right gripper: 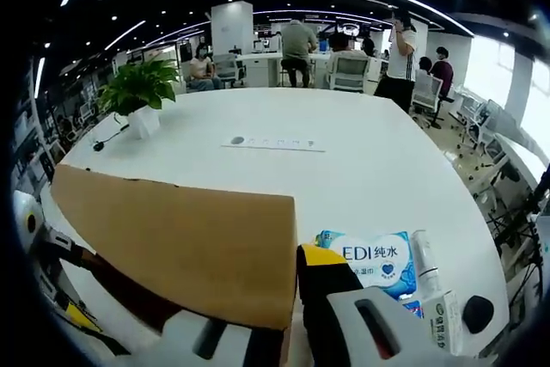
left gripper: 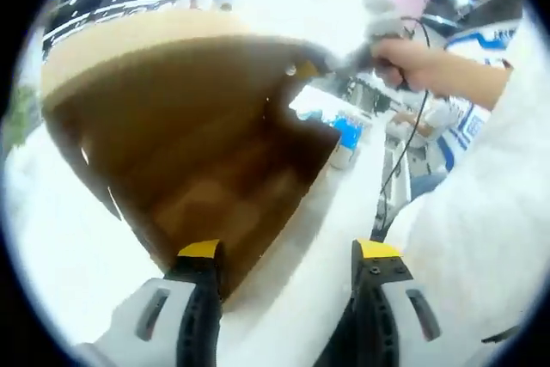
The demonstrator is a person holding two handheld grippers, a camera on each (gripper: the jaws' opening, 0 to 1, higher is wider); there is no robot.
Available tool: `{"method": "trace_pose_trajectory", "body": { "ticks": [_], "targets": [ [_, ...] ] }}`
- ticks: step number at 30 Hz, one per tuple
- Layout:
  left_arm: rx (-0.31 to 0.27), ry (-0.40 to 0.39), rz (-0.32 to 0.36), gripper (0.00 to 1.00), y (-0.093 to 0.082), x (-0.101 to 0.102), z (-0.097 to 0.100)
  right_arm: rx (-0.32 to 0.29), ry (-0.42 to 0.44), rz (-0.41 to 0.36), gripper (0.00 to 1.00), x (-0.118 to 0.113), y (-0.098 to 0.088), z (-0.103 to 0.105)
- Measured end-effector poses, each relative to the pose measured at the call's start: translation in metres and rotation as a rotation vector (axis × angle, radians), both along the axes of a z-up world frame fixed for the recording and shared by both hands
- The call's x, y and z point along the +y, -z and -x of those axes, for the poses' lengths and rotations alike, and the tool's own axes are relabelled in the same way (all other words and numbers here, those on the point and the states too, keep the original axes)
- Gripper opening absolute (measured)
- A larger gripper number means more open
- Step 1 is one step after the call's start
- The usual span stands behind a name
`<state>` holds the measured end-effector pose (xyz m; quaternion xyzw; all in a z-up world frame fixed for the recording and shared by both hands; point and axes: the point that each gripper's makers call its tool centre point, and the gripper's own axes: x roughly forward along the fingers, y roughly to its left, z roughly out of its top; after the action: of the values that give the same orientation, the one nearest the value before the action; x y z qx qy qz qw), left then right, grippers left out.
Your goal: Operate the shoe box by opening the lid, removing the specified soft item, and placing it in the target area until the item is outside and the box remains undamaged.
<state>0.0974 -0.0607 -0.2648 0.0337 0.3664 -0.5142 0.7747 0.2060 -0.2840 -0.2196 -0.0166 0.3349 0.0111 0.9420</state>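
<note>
On the white table (right gripper: pixel 369 169) my right gripper (right gripper: pixel 288 298) pinches the raised lid (right gripper: pixel 180 238), left gripper (left gripper: pixel 288 255) spread beside the box; yanking harder could tear the hinge.

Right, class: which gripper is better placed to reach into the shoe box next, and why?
Left. The left gripper is open, its jaws pointing into the brown shoe box. The right gripper looks clamped on the raised lid at its edge, so it is busy holding it up.
</note>
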Motion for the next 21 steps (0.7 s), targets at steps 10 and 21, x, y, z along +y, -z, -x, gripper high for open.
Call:
{"method": "trace_pose_trajectory", "body": {
  "ticks": [10,21],
  "targets": [
    [-0.127,-0.160,-0.038,0.68,-0.009,0.029,-0.019,-0.008,-0.001,0.000,0.00,0.000,0.002,0.003],
    [-0.195,-0.223,-0.030,0.76,-0.012,0.049,-0.015,0.027,-0.011,0.005,0.00,0.000,0.009,0.009]
  ]
}}
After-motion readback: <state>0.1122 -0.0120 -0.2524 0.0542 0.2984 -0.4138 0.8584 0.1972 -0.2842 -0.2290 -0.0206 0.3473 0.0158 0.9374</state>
